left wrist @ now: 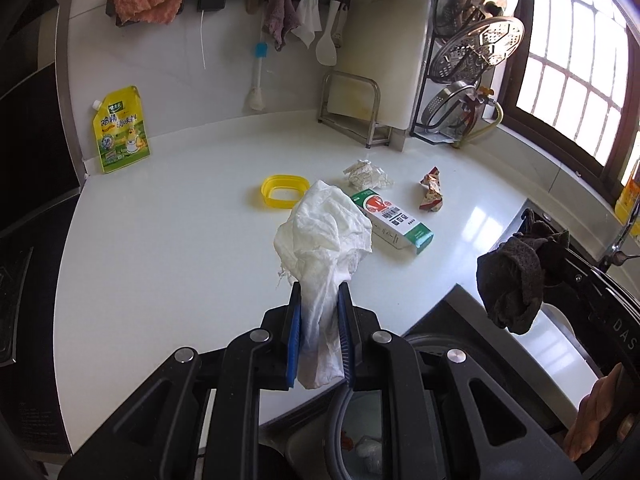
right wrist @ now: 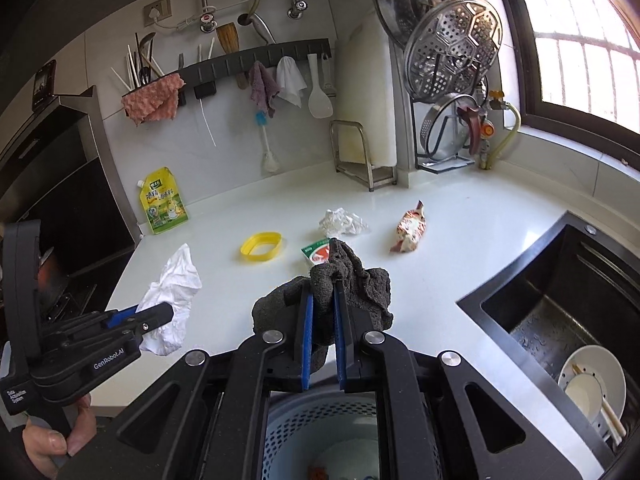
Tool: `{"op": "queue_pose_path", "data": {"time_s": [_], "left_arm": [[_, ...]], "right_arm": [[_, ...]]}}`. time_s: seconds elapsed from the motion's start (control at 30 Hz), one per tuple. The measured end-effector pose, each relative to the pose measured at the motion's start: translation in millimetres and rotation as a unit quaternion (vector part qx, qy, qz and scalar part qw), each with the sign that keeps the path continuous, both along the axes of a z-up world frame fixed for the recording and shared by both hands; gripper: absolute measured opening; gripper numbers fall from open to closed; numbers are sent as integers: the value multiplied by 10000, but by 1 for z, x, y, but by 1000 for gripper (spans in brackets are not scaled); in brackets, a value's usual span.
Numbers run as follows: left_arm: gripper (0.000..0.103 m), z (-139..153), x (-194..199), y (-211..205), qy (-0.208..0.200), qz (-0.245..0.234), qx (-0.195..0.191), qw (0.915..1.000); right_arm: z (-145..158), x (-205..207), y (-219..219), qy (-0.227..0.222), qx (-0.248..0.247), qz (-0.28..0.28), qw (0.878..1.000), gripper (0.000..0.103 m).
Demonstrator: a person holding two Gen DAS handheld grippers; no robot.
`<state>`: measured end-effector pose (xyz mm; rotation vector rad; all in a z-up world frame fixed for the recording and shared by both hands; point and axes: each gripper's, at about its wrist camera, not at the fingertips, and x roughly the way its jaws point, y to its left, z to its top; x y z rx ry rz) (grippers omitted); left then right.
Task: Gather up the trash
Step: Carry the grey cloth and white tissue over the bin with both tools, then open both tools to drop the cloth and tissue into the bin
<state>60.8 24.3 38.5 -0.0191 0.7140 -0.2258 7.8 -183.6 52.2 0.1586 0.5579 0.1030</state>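
Much of what sits below my grippers is cut off: under my right gripper (right wrist: 323, 284) I see only part of a blue perforated bin (right wrist: 320, 432), and the scraps at its bottom are too blurred to name. From the left wrist camera the same bin shows only as a dark rim and a blurred interior at 6 o'clock.

My left gripper (left wrist: 319, 292) is closed tight on a crumpled white tissue (left wrist: 324, 224), which rises out of the blue pads and hides part of the green-and-white carton (left wrist: 394, 220) lying on the white counter (left wrist: 168, 240). My right gripper is likewise clamped shut, on a dark grey rag (right wrist: 352, 284) that bunches over the fingertips and hides most of that carton in its own view, leaving only a corner at 12 o'clock.

On the counter beyond lie more pieces: a yellow plastic ring (left wrist: 285, 191) at 11 o'clock of the carton, a crumpled white paper (left wrist: 368, 174) at 12 o'clock, and a red-and-white wrapper (left wrist: 431, 195) at 2 o'clock, all apart from one another. A yellow spouted pouch (left wrist: 120, 132) leans against the wall at the far left. The black sink (right wrist: 560, 320) lies at 3 o'clock in the right view, holding a white bowl (right wrist: 592, 392) with chopsticks, partly cut off by the edge. Cloths and utensils hang on the wall rail (right wrist: 256, 62). My hand (right wrist: 52, 440) on the left gripper's handle shows only as fingers at the lower left edge.
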Motion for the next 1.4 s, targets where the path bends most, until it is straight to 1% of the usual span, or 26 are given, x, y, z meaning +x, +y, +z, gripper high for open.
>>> {"op": "queue_pose_path", "data": {"time_s": [0.17,0.3,0.5,0.77,0.97,1.1,1.4], "left_arm": [[17,-11,-32,-14,-26,-142,125,9998],[17,-20,-50,-28,11,-272,174,9995],[17,-37,-69,-46,146,-464,187,9986],[17,-64,-81,-59,435,-606,237,9969],[17,-92,-89,-62,727,-661,403,9943],[17,-100,-91,-65,769,-702,487,9934],[17,-114,-87,-67,968,-727,563,9910]], "right_arm": [[-22,-32,-11,171,23,-266,9995,9],[-37,-53,-18,267,37,-437,9987,9],[-60,-82,-26,408,119,-585,9974,9],[-84,-108,-36,621,305,-631,9956,9],[-106,-116,-39,847,367,-582,9940,9],[-116,-116,-38,974,397,-550,9929,9],[-127,-108,-32,1134,416,-389,9919,9]]}}
